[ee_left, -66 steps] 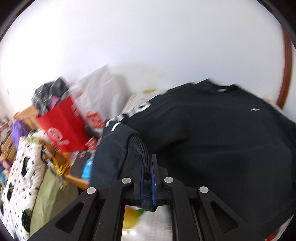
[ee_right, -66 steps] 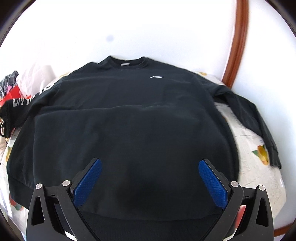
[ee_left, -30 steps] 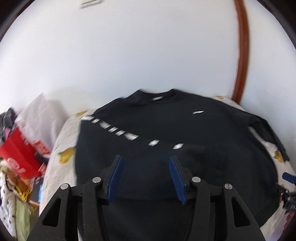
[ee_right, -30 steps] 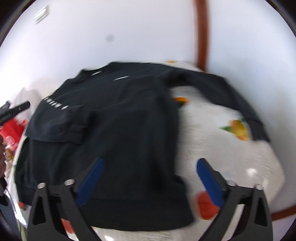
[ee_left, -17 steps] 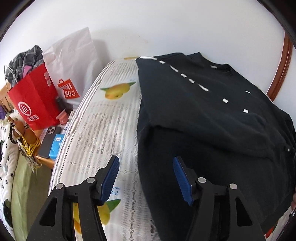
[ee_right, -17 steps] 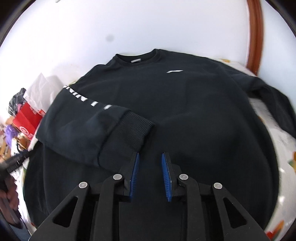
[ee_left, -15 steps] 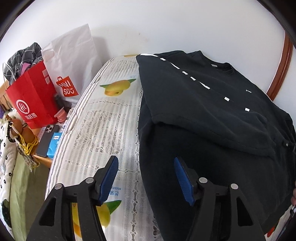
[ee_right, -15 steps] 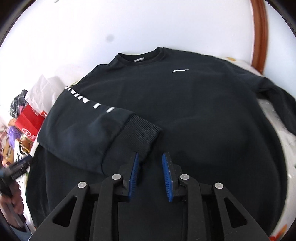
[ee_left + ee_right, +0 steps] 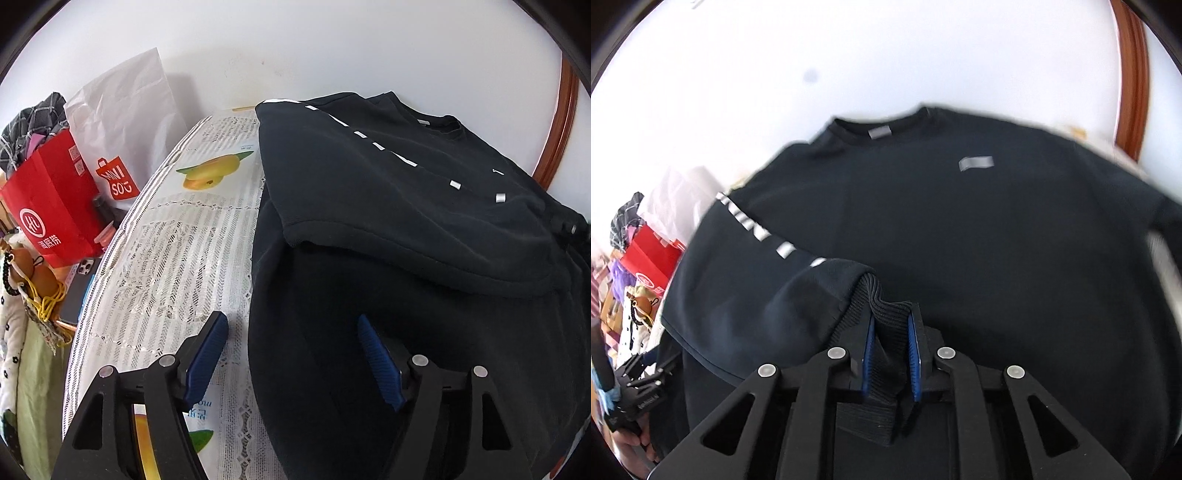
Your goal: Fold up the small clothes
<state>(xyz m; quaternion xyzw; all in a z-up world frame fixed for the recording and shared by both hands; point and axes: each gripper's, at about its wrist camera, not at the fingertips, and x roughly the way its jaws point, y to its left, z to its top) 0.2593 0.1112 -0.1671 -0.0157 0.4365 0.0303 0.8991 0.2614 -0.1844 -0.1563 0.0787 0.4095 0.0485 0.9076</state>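
Sweatshirt, black, lies spread flat across a white lace-patterned cloth printed with yellow fruit, filling the centre and right of both wrist views. Its sleeve, marked with white letters, is folded across the chest, and the ribbed cuff sits low in the middle of the right wrist view. The right gripper has that cuff bunched between its 2 blue pads, the jaws closing on it. The left gripper is at the bottom of its own view, over the sweatshirt's left edge; its jaws are opening and stand wide, 1 pad above the cloth, the other above black fabric, pressing on nothing. At the left of that view stand a red paper bag and a white paper bag against the white wall.
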